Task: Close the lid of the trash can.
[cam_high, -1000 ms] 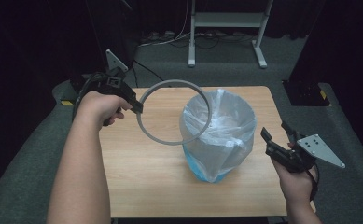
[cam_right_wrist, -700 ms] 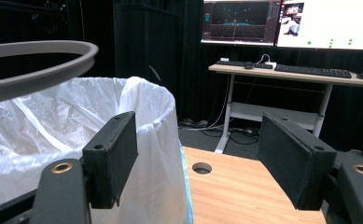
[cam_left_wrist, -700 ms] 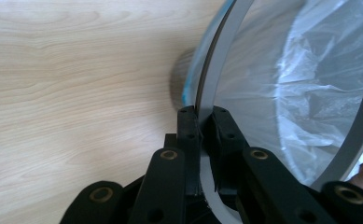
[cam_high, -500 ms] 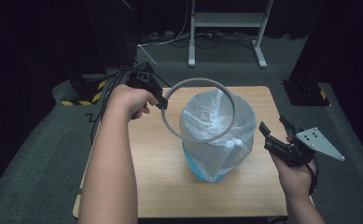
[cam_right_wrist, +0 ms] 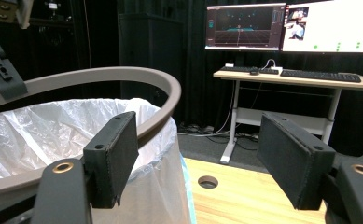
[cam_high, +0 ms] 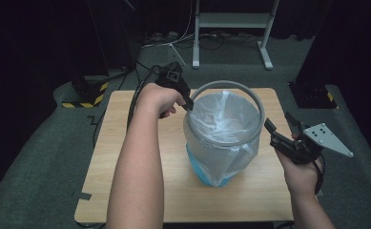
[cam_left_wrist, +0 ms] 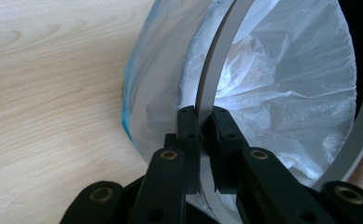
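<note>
High view | left gripper clamps grey ring | no legible writing

No text, label or number is readable anywhere. The two monitors show pictures, but any writing there is too small to read.

Grey ring above bag, fingers apart

Overhead forward-down view; two close claw-mounted views; shared grey ring, bag.
</note>
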